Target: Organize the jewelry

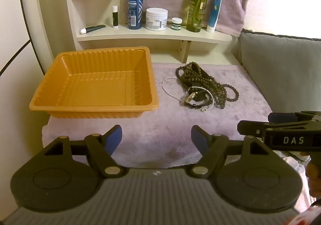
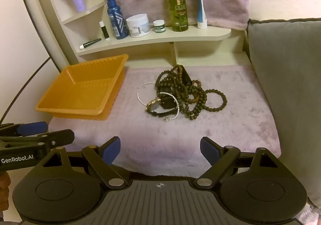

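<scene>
- Two grippers hang over the near edge of the lilac towel (image 2: 230,124), both tilted downward, and I see nothing between either pair of blue pads.
- My left gripper (image 1: 156,137) has its jaws spread wide, empty, facing the orange tray (image 1: 96,84).
- My right gripper (image 2: 160,149) is equally wide and empty, pointed at the jewelry.
- The tray sits on the towel's left side with nothing in it.
- Just right of the tray, apart from it, lies a tangled heap: dark bead strands (image 2: 192,92), a white pearl strand (image 2: 140,94), and a gold-cased watch (image 2: 154,105) with what looks like a dark strap.
- Behind, a shelf (image 2: 180,36) holds bottles and jars.
</scene>
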